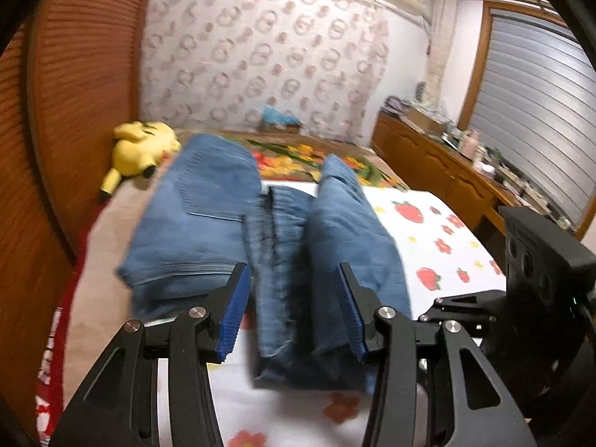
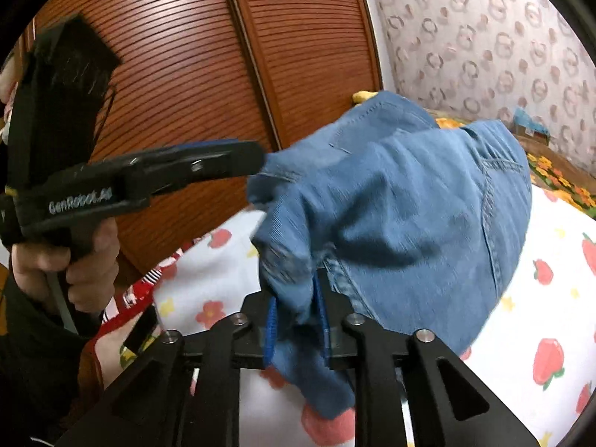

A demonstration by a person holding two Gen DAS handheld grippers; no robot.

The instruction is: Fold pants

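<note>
- Across the middle of the left wrist view, the blue jeans (image 1: pixel 231 231) lie on the bed (image 1: pixel 439 246), over a white sheet printed with strawberries and flowers; a pocketed part lies at centre left, and two leg folds run down toward the lower centre of the frame.
- At the bottom of that view the left tool (image 1: pixel 294 313) stands with its blue pads apart; denim lies between and below them, but the pads do not press on it.
- Near the lower centre of the right wrist view, the right tool (image 2: pixel 296 320) has a bunched fold of denim between its blue pads; the pads look to be touching the cloth, so I judge it clamped, though loosely.
- At centre left of the right wrist view, the left tool's tip meets a raised edge of the jeans, held by a hand (image 2: pixel 70 257).
- A yellow plush toy (image 1: pixel 143 147) lies at the upper left, beside the jeans.
- Risk: the loose right hold could let the bunched fold slip out, dropping the layers askew.
- Risk: with only one side pinched, pulling could drag the legs out of line and wrinkle the fold.
</note>
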